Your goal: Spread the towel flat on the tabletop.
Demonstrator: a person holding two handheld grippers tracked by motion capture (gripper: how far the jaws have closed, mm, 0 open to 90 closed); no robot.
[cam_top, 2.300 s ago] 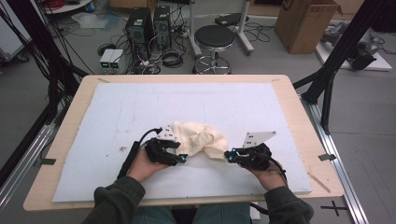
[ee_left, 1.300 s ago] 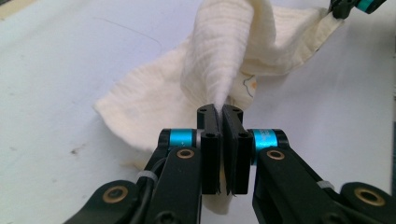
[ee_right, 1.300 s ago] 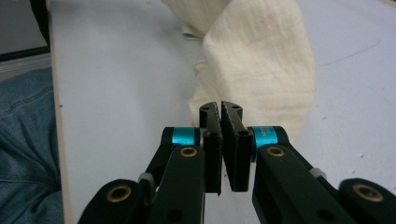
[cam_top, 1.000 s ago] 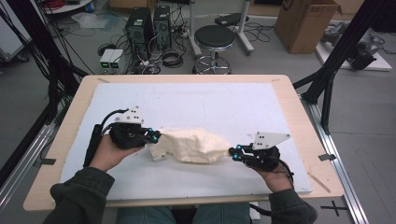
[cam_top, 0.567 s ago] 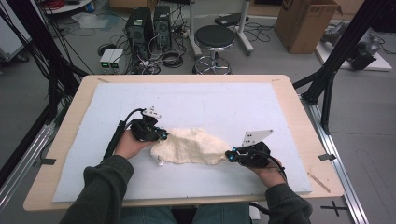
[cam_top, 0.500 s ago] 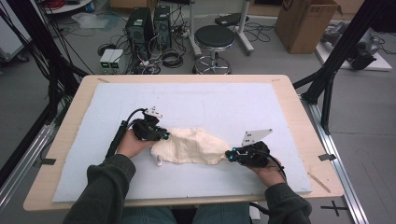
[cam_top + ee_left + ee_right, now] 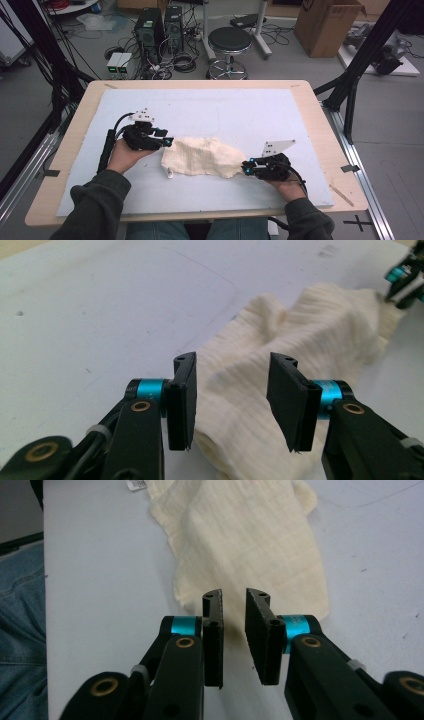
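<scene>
Two grippers are flanking the cream cloth (image 7: 202,156) lying crumpled mid-table (image 7: 320,120): the left gripper (image 7: 231,400) is gaping wide over one end, the right gripper (image 7: 234,630) standing part-open, gripping nothing. Spreading seems underway; next, each probably needs to pinch an edge.

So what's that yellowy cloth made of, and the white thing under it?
The cloth looks like soft woven or knitted fabric, maybe cotton: matte cream, fine ribbed lines, limp folds. The white mat under it seems a smooth, dull sheet, perhaps foam or plastic; I can't tell which.
</scene>
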